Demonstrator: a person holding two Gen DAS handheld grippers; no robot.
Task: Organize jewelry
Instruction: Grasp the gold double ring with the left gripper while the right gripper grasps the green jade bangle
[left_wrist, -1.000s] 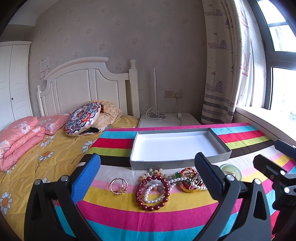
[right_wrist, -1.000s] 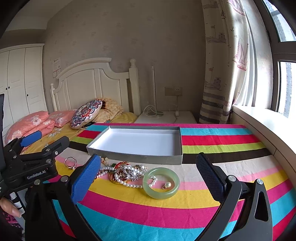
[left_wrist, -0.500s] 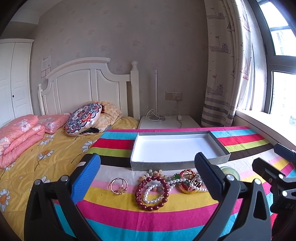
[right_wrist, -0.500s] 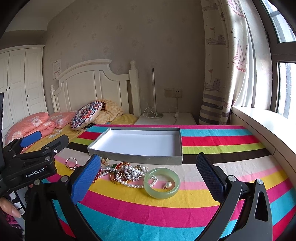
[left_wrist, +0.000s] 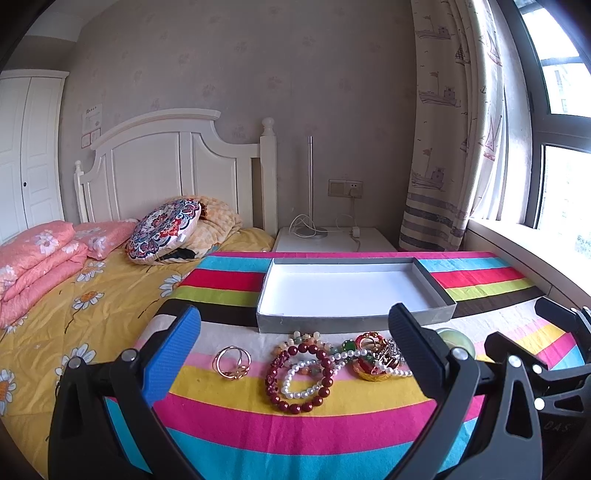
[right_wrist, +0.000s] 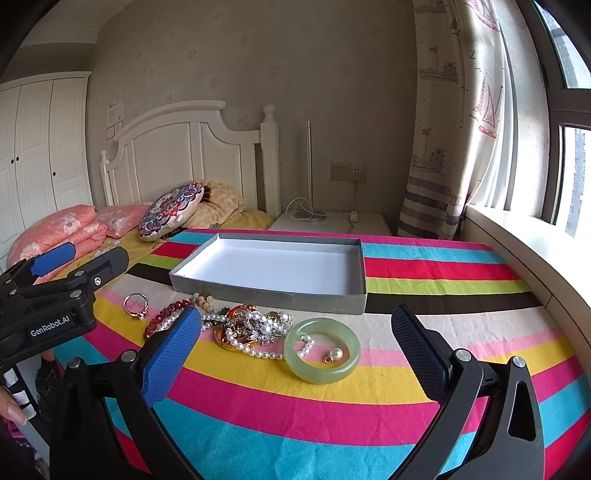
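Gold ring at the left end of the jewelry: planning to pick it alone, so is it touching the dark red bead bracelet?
Apart. The left wrist view shows striped cloth between the gold ring and the dark red bead bracelet.

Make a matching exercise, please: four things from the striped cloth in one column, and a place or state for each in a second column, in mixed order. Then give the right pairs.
Column 1
1. grey box
2. green bangle
3. gold ring
4. dark red bead bracelet

Column 2
A. lies apart, at the left end of the jewelry row
B. holds nothing, white inside
C. has a pearl pendant lying inside its circle
D. surrounds a loop of white pearls

Pairs: 1-B, 2-C, 3-A, 4-D
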